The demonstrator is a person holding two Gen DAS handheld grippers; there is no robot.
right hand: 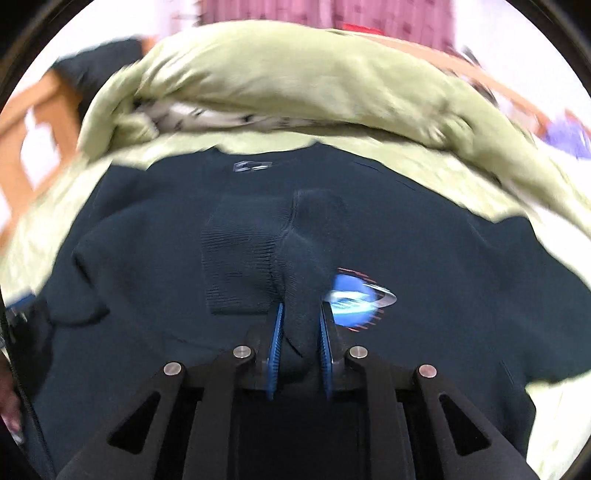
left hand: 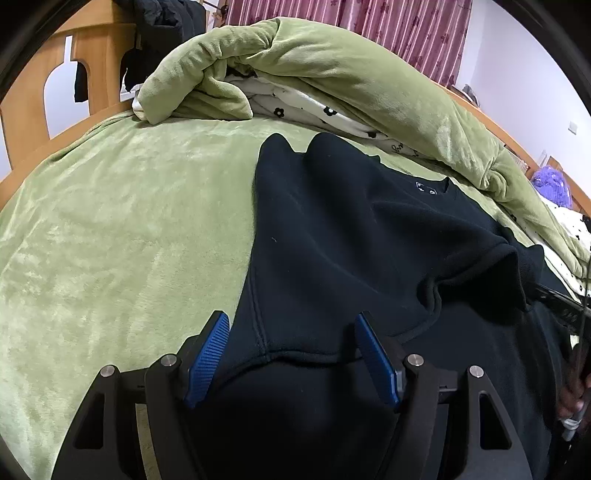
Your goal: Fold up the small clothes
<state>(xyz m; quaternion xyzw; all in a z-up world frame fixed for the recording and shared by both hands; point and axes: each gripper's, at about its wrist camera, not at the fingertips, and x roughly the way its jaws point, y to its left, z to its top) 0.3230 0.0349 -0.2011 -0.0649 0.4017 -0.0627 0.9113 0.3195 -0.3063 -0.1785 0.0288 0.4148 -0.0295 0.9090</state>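
A black sweatshirt (left hand: 351,240) lies spread on a green bed sheet (left hand: 110,221), its neck label (left hand: 426,188) toward the far side. My left gripper (left hand: 291,325) is open at the garment's near left corner. A seamed edge of the cloth runs between its blue pads (left hand: 208,354), and they stand apart from it. The right wrist view is blurred. In it my right gripper (right hand: 301,310) is shut on a bunched sleeve (right hand: 306,240) with a ribbed cuff (right hand: 240,266), folded over the sweatshirt (right hand: 147,295) beside a blue planet print (right hand: 354,299).
A rolled green quilt (left hand: 332,74) with a white flowered lining lies along the far side of the bed. A wooden bed frame (left hand: 37,110) stands at the left, a pink curtain (left hand: 369,22) behind. A hand (left hand: 572,398) shows at the right edge.
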